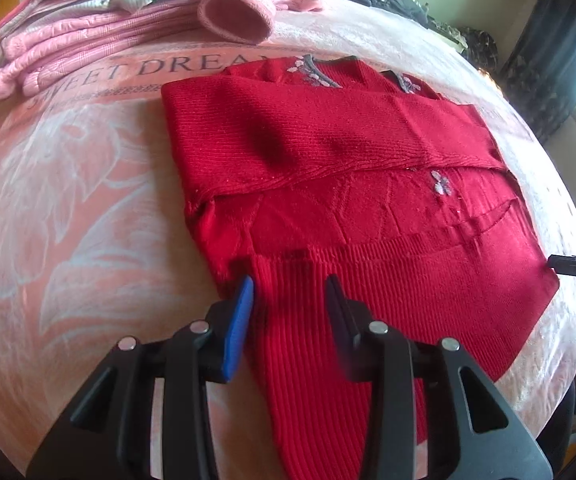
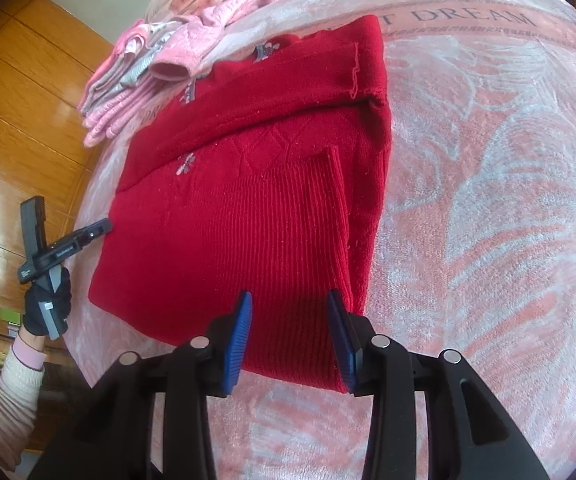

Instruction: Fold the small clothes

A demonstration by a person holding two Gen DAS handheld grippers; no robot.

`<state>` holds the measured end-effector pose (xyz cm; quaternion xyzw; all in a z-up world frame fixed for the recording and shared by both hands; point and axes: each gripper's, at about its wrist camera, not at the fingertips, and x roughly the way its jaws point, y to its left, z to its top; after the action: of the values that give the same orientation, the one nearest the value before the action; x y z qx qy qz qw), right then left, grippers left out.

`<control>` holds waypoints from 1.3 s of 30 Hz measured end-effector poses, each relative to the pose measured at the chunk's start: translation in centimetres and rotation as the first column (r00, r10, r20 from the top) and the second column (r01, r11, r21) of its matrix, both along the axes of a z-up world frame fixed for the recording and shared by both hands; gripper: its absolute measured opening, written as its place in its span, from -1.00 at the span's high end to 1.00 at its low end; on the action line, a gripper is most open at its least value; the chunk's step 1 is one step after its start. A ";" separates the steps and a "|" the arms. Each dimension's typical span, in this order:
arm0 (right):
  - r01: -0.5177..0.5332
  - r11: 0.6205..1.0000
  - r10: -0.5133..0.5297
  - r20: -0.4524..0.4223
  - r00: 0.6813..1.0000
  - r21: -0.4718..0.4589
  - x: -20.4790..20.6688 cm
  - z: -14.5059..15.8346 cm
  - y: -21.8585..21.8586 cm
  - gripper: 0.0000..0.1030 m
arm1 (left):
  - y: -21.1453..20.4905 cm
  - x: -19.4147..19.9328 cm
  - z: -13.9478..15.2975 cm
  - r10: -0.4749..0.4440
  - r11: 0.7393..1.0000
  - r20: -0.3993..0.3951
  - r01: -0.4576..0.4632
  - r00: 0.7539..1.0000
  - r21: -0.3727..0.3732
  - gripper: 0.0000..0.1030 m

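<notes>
The red sweater [image 1: 352, 184] lies folded mid-frame on a pink blanket [image 1: 67, 184] reading "SWEET DREAM". Pink clothes [image 1: 99, 32] are stacked upper left. Left gripper [image 1: 290, 292] and right gripper [image 2: 290, 308] are both spread over the ribbed hem.

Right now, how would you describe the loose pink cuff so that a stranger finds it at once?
Start at the pink blanket printed SWEET DREAM. Beyond the red sweater lies a stack of folded pink clothes. The pink cuff sticks out from that stack, the only round open tube of ribbed knit.
</notes>
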<state>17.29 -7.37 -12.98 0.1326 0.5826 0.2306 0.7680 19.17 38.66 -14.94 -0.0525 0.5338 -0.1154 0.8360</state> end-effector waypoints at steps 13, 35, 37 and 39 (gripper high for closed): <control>-0.084 0.994 0.089 0.072 0.993 -0.065 1.3 0.5 2.5 0.23 | -0.4 0.9 -0.7 -0.019 1.000 0.007 0.019 1.000 -0.009 0.93; -0.130 0.940 0.177 0.125 0.976 -0.315 7.9 -1.6 4.9 0.00 | -0.4 0.9 -1.3 0.016 1.000 0.017 -0.016 1.000 0.008 0.82; -0.149 0.925 0.209 0.142 0.968 -0.349 7.6 -1.5 5.4 0.11 | -0.4 0.9 -1.4 0.012 1.000 0.014 -0.012 1.000 0.014 0.82; -0.170 0.920 0.240 0.167 0.956 -0.352 6.9 -1.1 5.8 0.61 | -0.5 0.9 -1.4 0.006 1.000 0.018 -0.007 1.000 0.020 0.87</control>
<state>24.23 -1.58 -14.04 -0.0861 0.5410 0.2206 0.8070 20.02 38.15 -16.32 -0.0446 0.5271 -0.1077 0.8418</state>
